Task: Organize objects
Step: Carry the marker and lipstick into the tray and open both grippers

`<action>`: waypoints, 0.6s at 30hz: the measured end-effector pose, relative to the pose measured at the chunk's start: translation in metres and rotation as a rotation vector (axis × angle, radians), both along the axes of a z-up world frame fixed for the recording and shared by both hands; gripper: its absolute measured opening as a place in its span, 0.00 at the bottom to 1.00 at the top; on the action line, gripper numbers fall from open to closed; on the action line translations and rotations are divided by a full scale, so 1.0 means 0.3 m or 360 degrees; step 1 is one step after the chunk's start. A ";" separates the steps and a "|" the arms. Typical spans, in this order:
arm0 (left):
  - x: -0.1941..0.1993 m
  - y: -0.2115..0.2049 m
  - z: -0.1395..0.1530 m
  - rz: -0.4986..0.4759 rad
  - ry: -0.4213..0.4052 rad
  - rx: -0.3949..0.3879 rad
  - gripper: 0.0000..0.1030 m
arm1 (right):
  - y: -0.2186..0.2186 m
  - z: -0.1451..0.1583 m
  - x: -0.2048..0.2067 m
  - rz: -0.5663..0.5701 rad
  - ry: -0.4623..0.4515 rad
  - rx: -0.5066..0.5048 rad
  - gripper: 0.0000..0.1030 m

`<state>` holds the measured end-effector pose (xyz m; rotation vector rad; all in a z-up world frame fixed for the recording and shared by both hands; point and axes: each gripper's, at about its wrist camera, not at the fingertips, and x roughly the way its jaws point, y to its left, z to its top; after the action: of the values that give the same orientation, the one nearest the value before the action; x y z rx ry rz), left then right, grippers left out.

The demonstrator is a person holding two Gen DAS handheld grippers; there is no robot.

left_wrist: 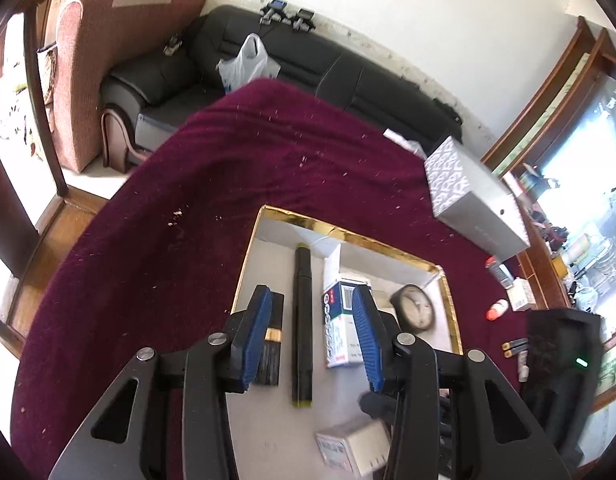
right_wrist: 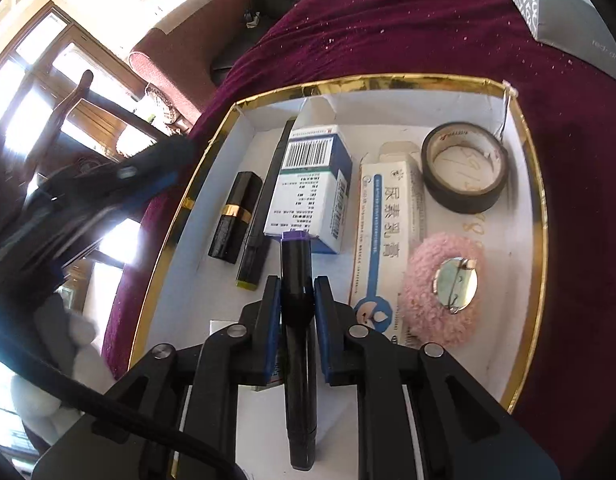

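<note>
A black marker with a purple cap [right_wrist: 296,320] is clamped lengthwise in the right gripper [right_wrist: 297,300] over the near end of the gold-rimmed tray [right_wrist: 542,216], pointing far, while the left gripper [left_wrist: 312,336] is held partly open, empty, above the black pen [left_wrist: 302,320].

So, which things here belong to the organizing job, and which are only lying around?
Part of the job:
- gold-rimmed box
- black pen in the right gripper
- lipstick, long dark pen, blue medicine box, white ointment box, tape roll, pink fluffy badge

Just lying about:
- grey tissue box
- plastic bag
- black sofa
</note>
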<state>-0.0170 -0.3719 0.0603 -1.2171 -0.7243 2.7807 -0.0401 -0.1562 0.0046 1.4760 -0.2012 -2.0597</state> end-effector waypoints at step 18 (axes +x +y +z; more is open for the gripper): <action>0.291 0.032 0.107 0.0105 0.0224 0.0023 0.58 | 0.109 0.120 0.114 -0.0140 0.0242 0.0062 0.55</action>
<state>0.0703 -0.3624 0.0926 -1.0004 -0.7851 2.8719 -0.0058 -0.1236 0.0406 1.3474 -0.1692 -2.2470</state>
